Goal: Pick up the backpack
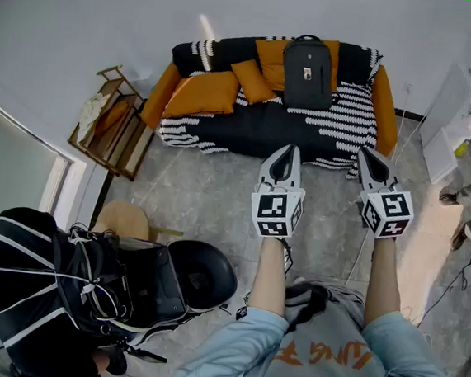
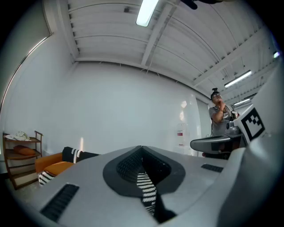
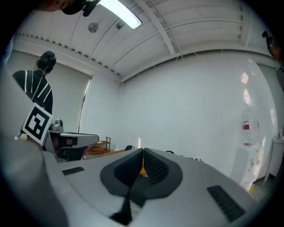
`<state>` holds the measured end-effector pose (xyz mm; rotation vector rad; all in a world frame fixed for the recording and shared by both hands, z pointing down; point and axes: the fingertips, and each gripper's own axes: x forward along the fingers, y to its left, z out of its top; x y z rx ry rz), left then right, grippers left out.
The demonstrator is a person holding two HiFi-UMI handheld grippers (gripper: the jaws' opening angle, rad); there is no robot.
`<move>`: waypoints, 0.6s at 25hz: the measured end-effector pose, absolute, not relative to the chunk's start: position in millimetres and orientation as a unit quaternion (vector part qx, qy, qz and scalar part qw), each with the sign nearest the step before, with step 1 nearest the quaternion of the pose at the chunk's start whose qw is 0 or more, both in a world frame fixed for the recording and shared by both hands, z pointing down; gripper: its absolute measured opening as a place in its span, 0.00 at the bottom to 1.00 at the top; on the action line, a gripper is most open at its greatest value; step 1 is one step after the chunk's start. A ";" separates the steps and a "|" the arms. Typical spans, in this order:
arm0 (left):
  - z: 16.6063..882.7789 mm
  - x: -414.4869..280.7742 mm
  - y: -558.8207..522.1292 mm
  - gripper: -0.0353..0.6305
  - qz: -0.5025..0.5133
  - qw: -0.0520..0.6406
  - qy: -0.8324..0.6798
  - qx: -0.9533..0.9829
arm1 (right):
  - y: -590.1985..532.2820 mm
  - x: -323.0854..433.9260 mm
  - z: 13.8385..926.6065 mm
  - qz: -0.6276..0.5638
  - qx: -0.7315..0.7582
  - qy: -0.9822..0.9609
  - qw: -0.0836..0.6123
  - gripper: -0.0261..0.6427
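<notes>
A black backpack stands upright on the sofa, leaning on its orange and black backrest, right of centre. Both grippers are held level in front of the sofa, well short of it. My left gripper points at the sofa's front edge, below the backpack, with its jaws shut and nothing in them. My right gripper hangs to the right, near the sofa's right end, jaws also shut and empty. In the left gripper view the closed jaws cover most of the sofa. The right gripper view shows its own tips closed.
Orange cushions lie on the sofa's left half. A wooden shelf stands left of the sofa. A person in black with gear stands at lower left beside a round stool. A white cabinet is at right; another person's feet are near it.
</notes>
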<state>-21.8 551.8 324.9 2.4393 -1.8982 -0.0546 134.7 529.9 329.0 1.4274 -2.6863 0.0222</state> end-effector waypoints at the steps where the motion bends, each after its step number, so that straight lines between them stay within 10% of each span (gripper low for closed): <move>1: 323.9 -26.6 544.5 0.09 -0.016 0.026 -0.615 0.788 | 523.7 129.9 327.3 0.005 0.467 -0.883 0.051 0.08; 15: 350.4 -45.8 504.7 0.09 -0.015 0.050 -0.622 0.781 | 472.8 130.9 337.2 0.021 0.483 -0.875 0.028 0.08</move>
